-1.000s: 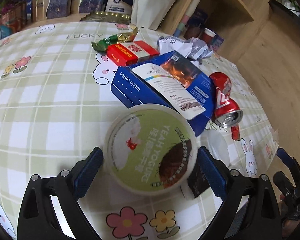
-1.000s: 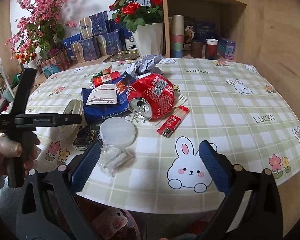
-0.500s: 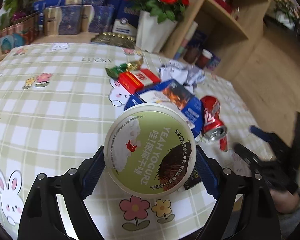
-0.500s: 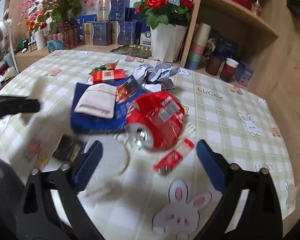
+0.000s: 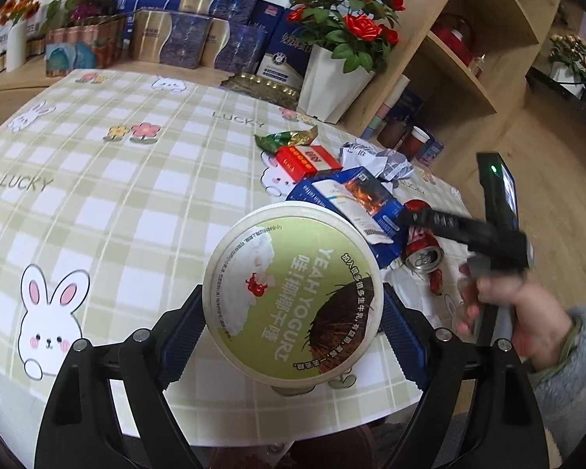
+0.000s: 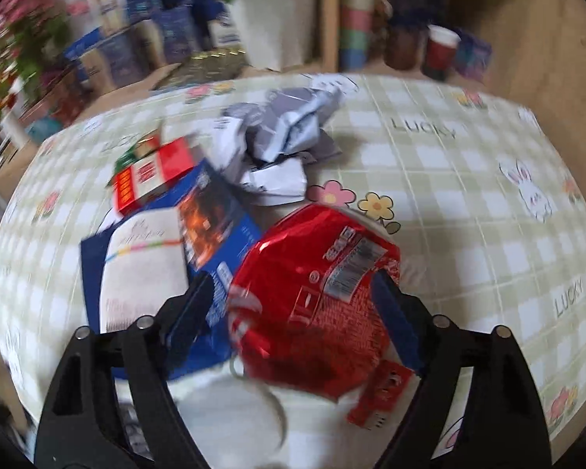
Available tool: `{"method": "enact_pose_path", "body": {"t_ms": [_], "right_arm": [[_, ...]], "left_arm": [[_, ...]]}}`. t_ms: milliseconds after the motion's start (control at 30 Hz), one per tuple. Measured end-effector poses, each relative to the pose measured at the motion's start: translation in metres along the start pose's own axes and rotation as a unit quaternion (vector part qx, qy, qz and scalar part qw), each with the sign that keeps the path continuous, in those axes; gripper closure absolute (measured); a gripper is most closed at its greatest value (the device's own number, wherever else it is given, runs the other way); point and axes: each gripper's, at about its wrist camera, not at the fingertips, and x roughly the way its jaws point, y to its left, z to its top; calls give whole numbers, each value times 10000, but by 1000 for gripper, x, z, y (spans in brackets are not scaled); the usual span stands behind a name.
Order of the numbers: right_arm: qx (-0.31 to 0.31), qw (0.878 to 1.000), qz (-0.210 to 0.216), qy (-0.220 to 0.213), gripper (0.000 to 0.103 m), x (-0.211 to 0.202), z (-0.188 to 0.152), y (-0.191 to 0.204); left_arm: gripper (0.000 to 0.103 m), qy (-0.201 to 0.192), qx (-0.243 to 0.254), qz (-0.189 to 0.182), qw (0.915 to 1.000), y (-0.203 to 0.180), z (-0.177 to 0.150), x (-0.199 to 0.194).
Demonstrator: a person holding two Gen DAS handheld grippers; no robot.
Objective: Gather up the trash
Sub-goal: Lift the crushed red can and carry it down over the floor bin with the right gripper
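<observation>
Left tongs: closed on the yogurt tub; both blue pads are seen pressed against the tub's sides, the jaws set wide by its width.
Yogurt tub: held clear of the tabletop, near its front edge, green lid facing the camera.
Right tongs: jaws stand apart, having just been opening slightly; the crushed red can is seen between the pads. Whether the pads press on it cannot be told, the view being blurred.
Crushed red can: lying on its side on the tabletop, open end toward the near edge; also seen in the left wrist view, partly behind the right tongs' black body.
Blue coffee box: flat on the tabletop, just beside the can on its left, a white label on its top face.
Red carton: beyond the blue box, touching its far corner.
Green wrapper: just behind the red carton.
Crumpled paper: beyond the can, near the blue box's far end.
Red lighter: on the tabletop at the can's near right side, partly beneath it.
Person's hand: seen at right in the left wrist view, wrapped around the right tongs' handle, a grey fleecy sleeve at the wrist.
White flowerpot: red roses, standing at the tabletop's far edge.
</observation>
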Motion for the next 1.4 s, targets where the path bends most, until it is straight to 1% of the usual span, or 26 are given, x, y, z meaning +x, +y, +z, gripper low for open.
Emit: {"method": "enact_pose_path", "body": {"t_ms": [67, 100, 233, 367, 533, 633, 700, 733, 800, 833, 967, 1100, 1233, 1400], "right_arm": [[44, 9995, -289, 129, 12, 6, 8, 4], [119, 9990, -392, 170, 8, 8, 11, 4], [581, 9964, -410, 471, 8, 17, 22, -7], [668, 9945, -327, 735, 9, 25, 25, -10], [660, 9936, -109, 905, 10, 27, 17, -16], [662, 9937, 160, 895, 19, 24, 13, -23], [698, 9933, 405, 828, 31, 17, 12, -28], [738, 9927, 484, 818, 34, 15, 12, -30], [846, 9911, 729, 728, 47, 6, 12, -36], [842, 9908, 798, 699, 49, 2, 12, -38], [823, 9889, 1143, 478, 64, -18, 11, -49], [887, 9874, 1285, 256, 77, -35, 9, -68], [1218, 9827, 1381, 177, 82, -41, 8, -97], [1383, 9838, 1116, 213, 82, -37, 2, -119]], "left_arm": [[20, 3, -20, 16, 10000, 3, -3, -1], [20, 0, -47, 14, 10000, 4, -4, -2], [20, -26, -109, -23, 9999, 7, -6, -6], [20, -76, -101, -36, 9999, 7, -6, -11], [20, -63, -151, -64, 9998, 9, -7, -14], [20, -34, -171, -42, 9998, 10, -8, -15], [20, -15, -205, -38, 9998, 11, -10, -15], [20, -21, -214, -31, 9998, 11, -10, -16], [20, -36, -221, -28, 9997, 11, -10, -17], [20, -41, -221, -30, 9997, 10, -11, -18], [20, -47, -159, -41, 9999, 6, -12, -19], [20, -13, -149, -58, 9999, 6, -12, -17], [20, 14, -132, -72, 9999, 5, -12, -15], [20, 47, -100, -78, 9999, 3, -14, -14]]}}
